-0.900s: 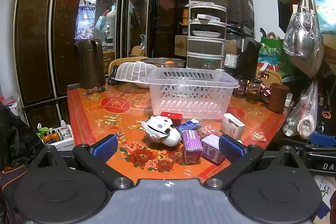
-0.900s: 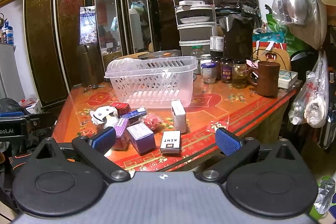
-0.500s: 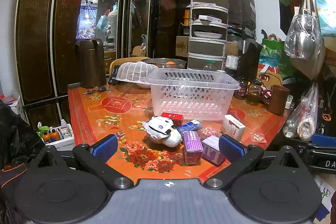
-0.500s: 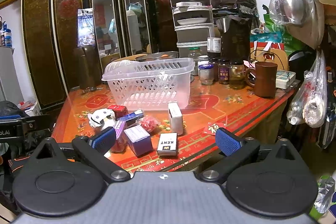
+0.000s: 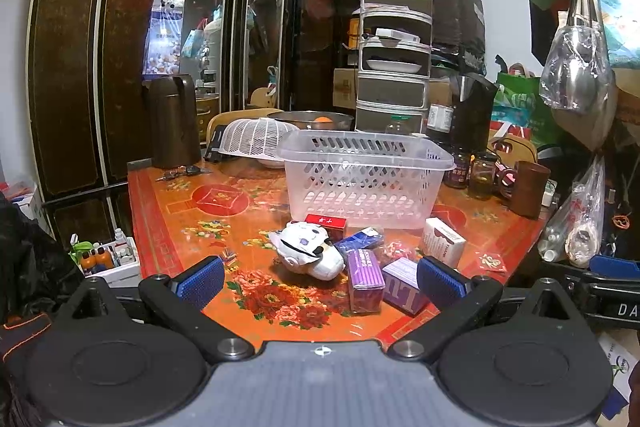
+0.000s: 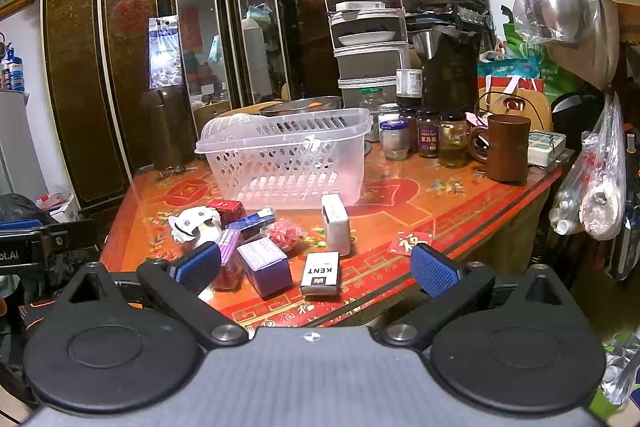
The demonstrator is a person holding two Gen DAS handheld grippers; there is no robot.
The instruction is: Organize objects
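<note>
A clear plastic basket (image 5: 366,179) (image 6: 288,159) stands empty on the orange floral table (image 5: 192,227). In front of it lie a white plush toy (image 5: 308,251) (image 6: 196,225), a red box (image 5: 326,223), a blue packet (image 5: 358,239), two purple boxes (image 5: 363,281) (image 6: 265,265), a white box (image 5: 443,241) (image 6: 336,223), a red candy bag (image 6: 286,233) and a KENT pack (image 6: 321,273). My left gripper (image 5: 320,277) is open and empty, short of the near table edge. My right gripper (image 6: 314,267) is open and empty, in front of the pile.
A brown mug (image 6: 507,147), several jars (image 6: 428,139), a dark thermos (image 5: 174,121), a white mesh cover (image 5: 252,141) and a tiered rack (image 5: 394,67) stand at the back. Plastic bags (image 6: 596,183) hang at the right. A red paper slip (image 6: 410,242) lies near the edge.
Both grippers have drifted slightly toward the table; the objects look a little larger and lower. Nothing on the table has moved and both stay open.
</note>
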